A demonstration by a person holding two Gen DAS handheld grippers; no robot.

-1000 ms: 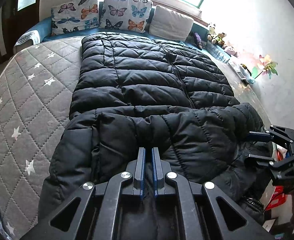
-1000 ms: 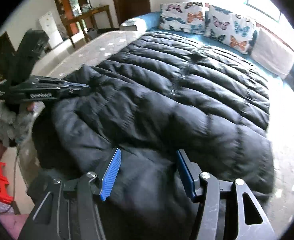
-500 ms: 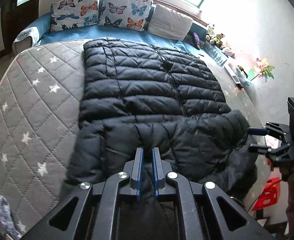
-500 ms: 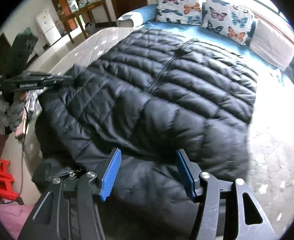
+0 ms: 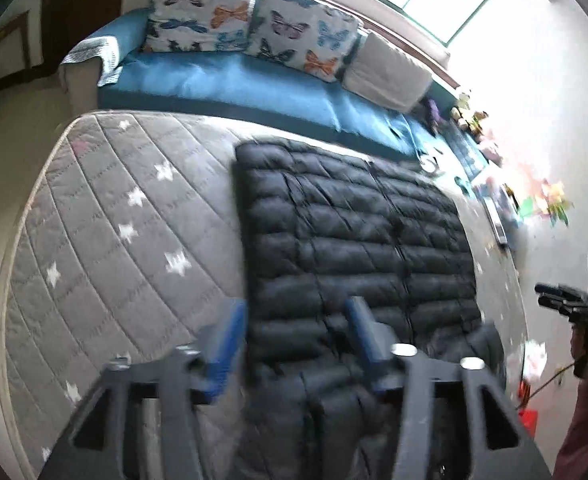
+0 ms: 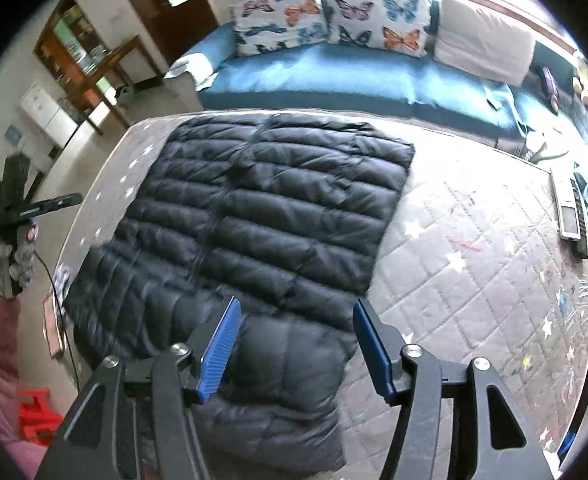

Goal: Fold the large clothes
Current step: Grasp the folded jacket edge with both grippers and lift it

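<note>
At lower left of the left wrist view, the left gripper (image 5: 296,330) hangs with its blue pads spread wide and nothing between them; the picture is blurred. In the right wrist view's lower centre, the right gripper (image 6: 294,344) is likewise released, jaws apart and empty.

The black down jacket (image 6: 262,216) lies flat across the middle of both views on the grey star-quilted mattress (image 6: 474,280), zip side up, its near end bunched and hanging over the mattress edge at the bottom.

To fold it well, I judge each gripper should pinch one near corner of that bunched end through the full thickness, lift both evenly and carry them toward the far hem, keeping the side edges lined up so the puffy fill does not slide.

Counted left to right: one jacket, one mattress, two butterfly cushions (image 6: 282,16), one plain white cushion (image 6: 482,40), two grippers.
</note>
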